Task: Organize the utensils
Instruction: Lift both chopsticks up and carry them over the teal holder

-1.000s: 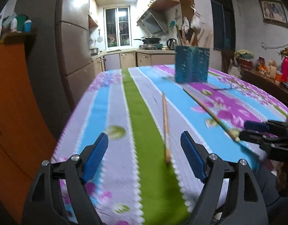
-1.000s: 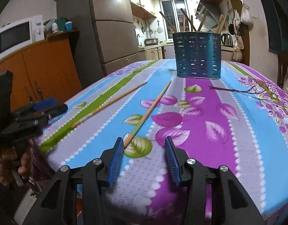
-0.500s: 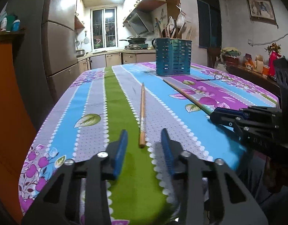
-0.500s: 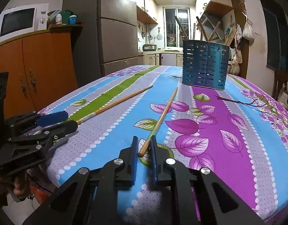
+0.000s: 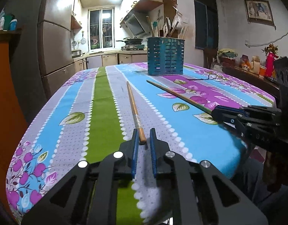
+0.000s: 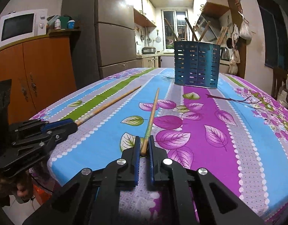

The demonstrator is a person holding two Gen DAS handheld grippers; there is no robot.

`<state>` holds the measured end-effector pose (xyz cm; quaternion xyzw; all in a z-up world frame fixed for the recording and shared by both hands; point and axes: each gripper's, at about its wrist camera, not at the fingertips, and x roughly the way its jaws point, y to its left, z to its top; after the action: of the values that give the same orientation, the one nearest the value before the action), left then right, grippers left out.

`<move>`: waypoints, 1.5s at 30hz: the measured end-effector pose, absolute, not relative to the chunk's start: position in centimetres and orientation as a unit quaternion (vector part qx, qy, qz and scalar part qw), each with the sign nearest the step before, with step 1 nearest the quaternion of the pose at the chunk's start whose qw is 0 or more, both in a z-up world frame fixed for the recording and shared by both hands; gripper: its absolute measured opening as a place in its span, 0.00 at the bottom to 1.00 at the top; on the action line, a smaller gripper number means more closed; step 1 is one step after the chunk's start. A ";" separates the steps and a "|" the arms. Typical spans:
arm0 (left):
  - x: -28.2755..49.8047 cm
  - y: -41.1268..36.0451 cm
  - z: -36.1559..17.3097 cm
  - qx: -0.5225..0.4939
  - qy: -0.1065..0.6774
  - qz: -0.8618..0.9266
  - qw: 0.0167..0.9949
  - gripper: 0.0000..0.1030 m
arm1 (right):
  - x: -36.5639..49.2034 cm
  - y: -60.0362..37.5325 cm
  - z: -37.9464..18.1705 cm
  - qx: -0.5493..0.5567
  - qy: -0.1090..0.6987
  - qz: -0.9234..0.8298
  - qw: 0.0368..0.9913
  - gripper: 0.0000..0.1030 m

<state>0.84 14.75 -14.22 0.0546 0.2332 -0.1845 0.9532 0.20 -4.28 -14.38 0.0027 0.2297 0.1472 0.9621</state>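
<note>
Two long wooden chopsticks lie on the striped floral tablecloth (image 5: pixel 102 101). The left chopstick (image 5: pixel 133 103) has its near end between the blue pads of my left gripper (image 5: pixel 144 131), whose jaws are closing onto it. The right chopstick (image 6: pixel 152 116) runs toward the holder, and the closing jaws of my right gripper (image 6: pixel 144 138) pinch its near end. Both chopsticks still rest on the cloth. A blue slotted utensil holder (image 6: pixel 196 63) stands upright at the far end with several wooden utensils in it. Each gripper also shows in the other's view, left gripper (image 6: pixel 72 125) and right gripper (image 5: pixel 214 112).
The table's near edge (image 6: pixel 98 166) runs just under both grippers. An orange cabinet (image 6: pixel 40 71) with a microwave (image 6: pixel 20 27) and a tall fridge (image 6: pixel 115 37) stand to the left. A dark sideboard (image 5: pixel 256 78) with small items stands to the right.
Both grippers went from wide open to closed around the near ends of their chopsticks. The left gripper also came down and forward to its chopstick's end.
</note>
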 end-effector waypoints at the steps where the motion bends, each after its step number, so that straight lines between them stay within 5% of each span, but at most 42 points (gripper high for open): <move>1: 1.0 14.7 -14.3 0.054 0.231 -0.180 0.955 0.11 | 0.2 -4.2 -14.4 0.002 0.228 0.147 0.963 0.10; 22: 0.5 13.0 -14.0 0.063 0.212 -0.139 0.965 0.05 | -0.5 -5.2 -13.7 0.023 0.207 0.148 0.967 0.07; 45: 3.9 6.2 3.0 0.049 0.071 -0.187 0.979 0.05 | 0.7 -13.6 1.6 -0.025 0.091 0.186 0.978 0.07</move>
<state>3.92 6.23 2.95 0.0492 0.0714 -0.1868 0.9786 0.73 -13.61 1.61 -0.0246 0.0909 0.1856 0.9781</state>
